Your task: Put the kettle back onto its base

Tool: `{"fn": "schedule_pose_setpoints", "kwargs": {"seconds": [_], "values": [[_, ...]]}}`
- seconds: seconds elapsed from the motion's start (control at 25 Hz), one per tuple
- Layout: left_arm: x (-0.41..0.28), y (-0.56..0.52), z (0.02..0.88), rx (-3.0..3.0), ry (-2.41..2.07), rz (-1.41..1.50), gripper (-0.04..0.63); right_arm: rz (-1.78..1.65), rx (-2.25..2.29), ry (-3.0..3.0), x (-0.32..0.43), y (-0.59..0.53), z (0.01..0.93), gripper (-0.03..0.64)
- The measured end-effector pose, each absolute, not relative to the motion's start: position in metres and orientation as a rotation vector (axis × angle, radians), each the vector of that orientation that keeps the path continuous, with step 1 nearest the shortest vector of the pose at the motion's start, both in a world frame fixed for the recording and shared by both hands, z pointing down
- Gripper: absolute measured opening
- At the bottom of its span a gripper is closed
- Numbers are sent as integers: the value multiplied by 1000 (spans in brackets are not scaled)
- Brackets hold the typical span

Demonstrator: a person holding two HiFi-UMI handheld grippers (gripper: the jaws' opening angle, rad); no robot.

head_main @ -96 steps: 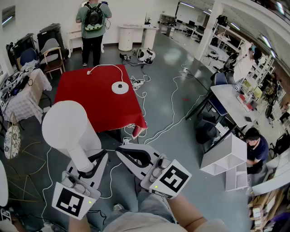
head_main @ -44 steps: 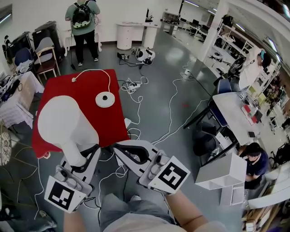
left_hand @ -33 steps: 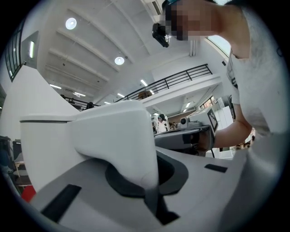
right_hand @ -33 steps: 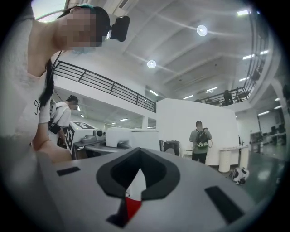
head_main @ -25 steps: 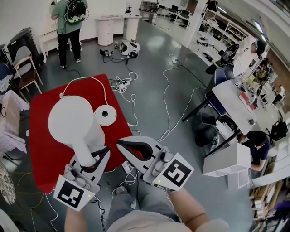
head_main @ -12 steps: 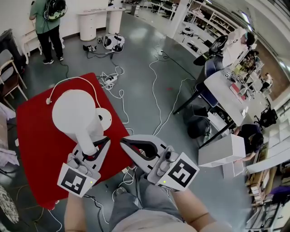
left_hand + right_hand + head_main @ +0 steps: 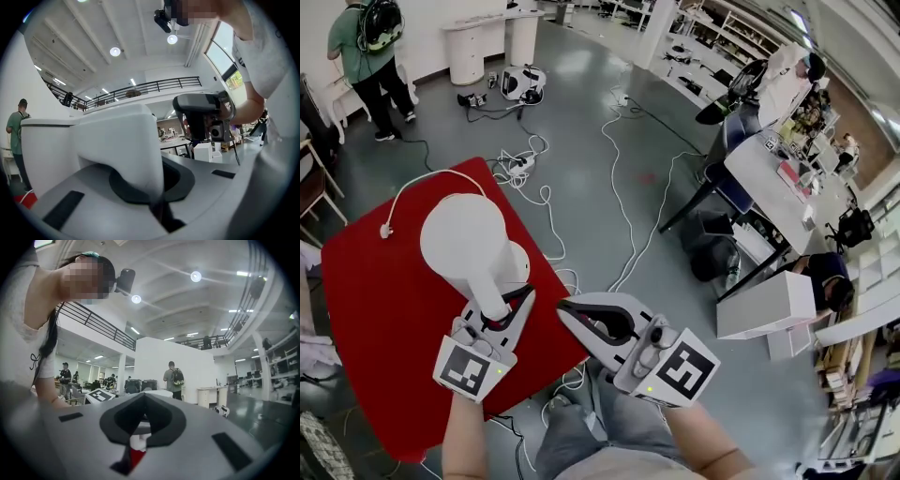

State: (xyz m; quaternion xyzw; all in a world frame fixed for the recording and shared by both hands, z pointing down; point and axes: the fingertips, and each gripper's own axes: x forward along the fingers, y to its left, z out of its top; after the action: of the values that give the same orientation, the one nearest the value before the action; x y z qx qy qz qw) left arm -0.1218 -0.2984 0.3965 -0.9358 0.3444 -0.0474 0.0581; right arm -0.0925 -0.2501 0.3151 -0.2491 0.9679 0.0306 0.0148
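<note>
In the head view the white kettle hangs over the red table. My left gripper is shut on the kettle's handle. The round white base lies on the cloth just right of the kettle body, which hides part of it. The base's white cord loops toward the table's far edge. The left gripper view is filled by the handle and the kettle body. My right gripper is shut and holds nothing, to the right of the kettle at the table's near corner; its jaws meet.
White cables and a power strip trail over the grey floor beyond the table. A person with a backpack stands at the far left. A desk and a white shelf box stand to the right.
Both grippers and the kettle have come forward over the red table. The kettle has sunk toward the base and now covers part of it. The left grip on the handle is unchanged.
</note>
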Motion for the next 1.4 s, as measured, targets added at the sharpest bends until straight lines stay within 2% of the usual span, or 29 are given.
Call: {"fn": "schedule_pose_setpoints", "kwargs": {"seconds": [0.68,1.28,1.4], "values": [[-102,-349,437,-2901,1015,-166,8,23,-877,3034,-71,-273,347,6],[-97,-347,452,-2894,980,-220,11,27,-840,3018,-69,-260,343,6],[-100,-342,456,-2883,940,-295,43,32,-837,3019,-68,-257,343,6]]}}
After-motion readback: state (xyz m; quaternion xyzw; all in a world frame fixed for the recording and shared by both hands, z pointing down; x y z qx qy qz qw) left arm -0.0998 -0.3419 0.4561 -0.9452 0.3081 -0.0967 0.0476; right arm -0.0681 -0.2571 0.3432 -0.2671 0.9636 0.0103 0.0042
